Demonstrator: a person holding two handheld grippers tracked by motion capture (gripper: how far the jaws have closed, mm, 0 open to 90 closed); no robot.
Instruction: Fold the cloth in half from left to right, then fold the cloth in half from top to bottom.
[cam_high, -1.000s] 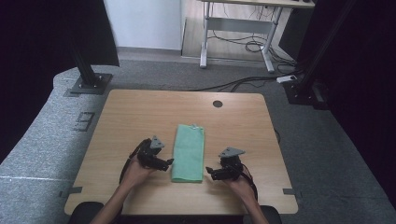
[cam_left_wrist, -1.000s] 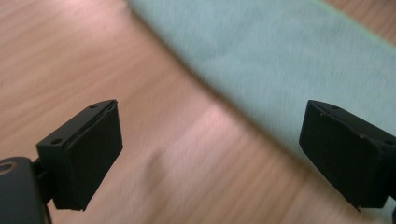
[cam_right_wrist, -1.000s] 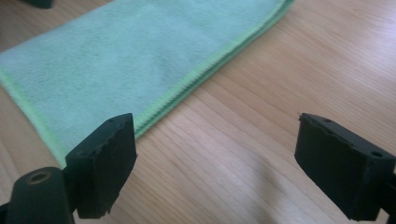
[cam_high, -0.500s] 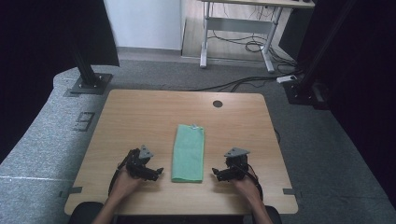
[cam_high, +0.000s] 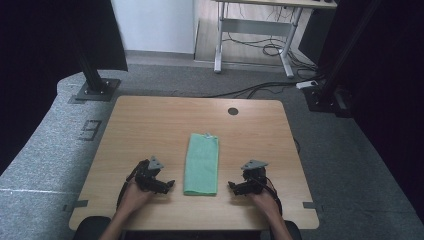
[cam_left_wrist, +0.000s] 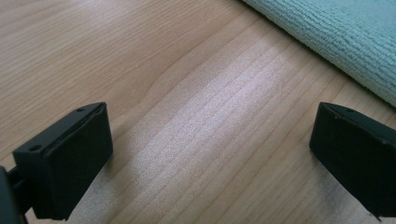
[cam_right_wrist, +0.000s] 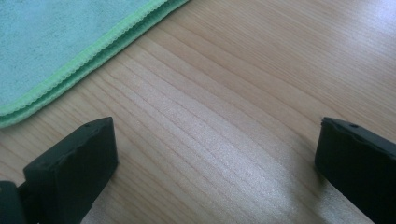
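Two forearms are coming in at the near edge of the wooden table (cam_high: 150, 125), each hand holding a black two-jaw gripper low over the top. The left gripper (cam_high: 167, 185) is sitting just left of the green towel (cam_high: 202, 163), near its near-left corner, apart from it. Its jaws are standing wide apart with nothing between them; in the left gripper view they are showing as blocky matte black pads over bare wood, the towel's ribbed, looped pile crossing the upper right corner. A grey three-cornered plate is sitting on top of it.

The right gripper (cam_high: 233, 188) is sitting just right of the towel, near its near-right corner, also apart from it. Its jaws are likewise spread wide and holding nothing; in the right gripper view the towel's stitched edge is showing as two stacked layers with a brighter green hem.

The towel is lying flat at the table's middle, folded into a long narrow rectangle running near to far, with a small tag at its far end. The tabletop is light wood-grain laminate with rounded corners.

Beyond the towel, a round dark cable hole (cam_high: 232, 111) is sitting near the table's far edge. Past the table, grey carpet, dark stand bases, loose cables and a white-legged desk are showing.
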